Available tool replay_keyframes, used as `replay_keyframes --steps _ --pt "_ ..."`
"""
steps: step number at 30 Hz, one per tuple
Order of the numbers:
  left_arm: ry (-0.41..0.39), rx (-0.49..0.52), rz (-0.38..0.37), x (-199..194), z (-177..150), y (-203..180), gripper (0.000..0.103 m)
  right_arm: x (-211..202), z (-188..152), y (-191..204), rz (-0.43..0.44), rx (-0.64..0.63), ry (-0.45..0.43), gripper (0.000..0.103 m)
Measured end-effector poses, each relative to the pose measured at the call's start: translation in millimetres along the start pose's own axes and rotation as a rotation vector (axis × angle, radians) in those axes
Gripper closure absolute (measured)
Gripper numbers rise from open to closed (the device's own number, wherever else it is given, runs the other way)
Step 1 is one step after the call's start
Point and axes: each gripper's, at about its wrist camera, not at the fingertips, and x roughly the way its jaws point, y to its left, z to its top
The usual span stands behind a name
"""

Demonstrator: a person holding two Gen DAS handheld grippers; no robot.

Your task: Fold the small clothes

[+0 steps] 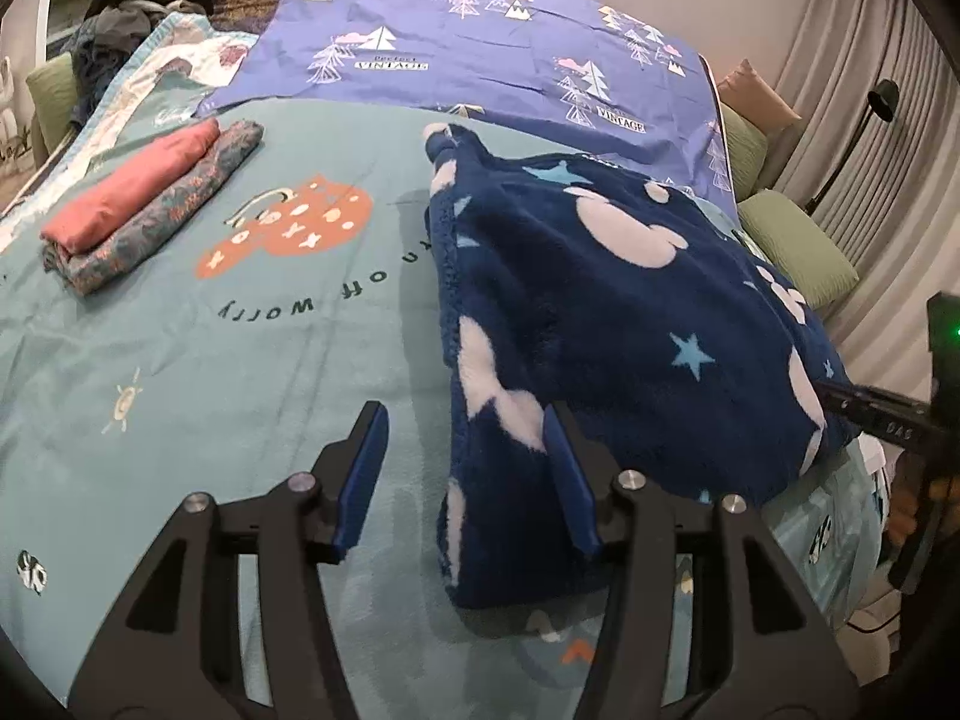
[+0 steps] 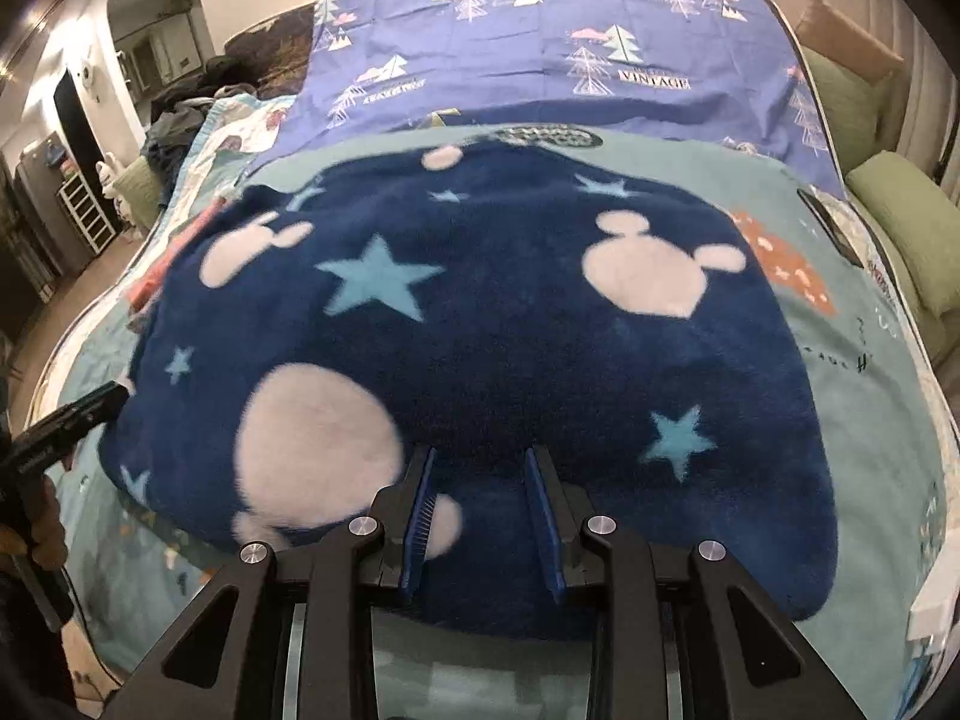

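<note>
A navy fleece garment [image 1: 606,306] with white mouse-head shapes and light blue stars lies spread on the teal bed cover [image 1: 210,360]. It fills the middle of the right wrist view [image 2: 480,330]. My left gripper [image 1: 465,420] is open at the garment's left edge, one finger on the fabric, the other over the cover. My right gripper [image 2: 480,456] is open, both fingertips resting on the garment's near edge. It also shows at the far right of the left wrist view [image 1: 864,405], at the garment's edge.
Two folded clothes, one pink [image 1: 132,189] and one patterned [image 1: 168,216], are stacked at the left of the cover. A purple tree-print sheet [image 1: 480,48] lies behind. Green cushions [image 1: 798,246] line the right side. A clothes heap [image 1: 138,6] sits at the back left.
</note>
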Motion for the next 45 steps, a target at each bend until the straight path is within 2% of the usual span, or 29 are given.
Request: replay_keyframes --steps 6,8,10,11,12,13,15,17,19,22,26,31,34,39,45 --pt "-0.024 0.011 0.016 -9.0 -1.8 0.4 0.046 -25.4 -3.9 46.9 0.021 -0.127 -0.094 0.072" --pt "-0.035 0.018 0.024 -12.4 -2.3 1.3 0.044 -24.6 -3.2 56.5 0.014 -0.148 -0.125 0.067" --pt "-0.041 0.021 0.015 -14.9 -3.7 3.6 0.043 -12.8 -0.8 56.1 0.009 -0.13 -0.106 0.064" --pt "-0.038 0.021 0.011 -14.5 -4.5 4.6 0.042 -0.3 -0.4 52.0 0.012 -0.114 -0.068 0.064" --pt "-0.027 0.02 0.011 -12.1 -7.6 6.9 0.042 24.2 -2.5 45.5 0.018 -0.089 0.021 0.062" --pt "-0.012 0.02 0.015 -8.5 -10.3 9.2 0.042 36.3 -6.5 40.4 0.036 -0.061 0.054 0.06" --pt "0.011 0.002 0.022 -2.7 -17.9 15.7 0.04 36.4 -10.3 35.4 0.058 -0.01 0.025 0.06" --pt "0.008 -0.03 0.001 -6.6 -21.5 23.8 0.039 24.1 -8.0 41.9 0.028 -0.023 0.005 0.06" --pt "-0.007 -0.055 -0.01 -14.5 -21.4 31.9 0.038 4.8 -8.3 59.2 0.011 -0.075 -0.05 0.06" --pt "-0.045 -0.065 0.041 -26.0 -16.8 41.1 0.039 -16.4 -13.7 96.6 0.076 -0.216 -0.116 0.058" --pt "-0.079 -0.12 0.061 -36.5 -10.0 60.4 0.038 -18.3 -32.4 157.7 0.117 -0.433 -0.166 0.048" --pt "-0.103 -0.152 0.099 -47.7 -7.8 79.6 0.038 4.9 -69.7 222.7 0.043 -0.696 -0.184 0.047" --pt "-0.109 -0.165 0.114 -52.6 -7.8 90.3 0.037 22.6 -91.3 247.3 -0.046 -0.823 -0.21 0.046" --pt "-0.1 -0.178 0.114 -51.9 -8.0 100.2 0.036 48.9 -101.4 260.9 -0.176 -0.858 -0.222 0.045" --pt "-0.082 -0.163 0.097 -42.9 -4.8 99.6 0.036 62.1 -90.2 273.5 -0.215 -0.817 -0.251 0.039"
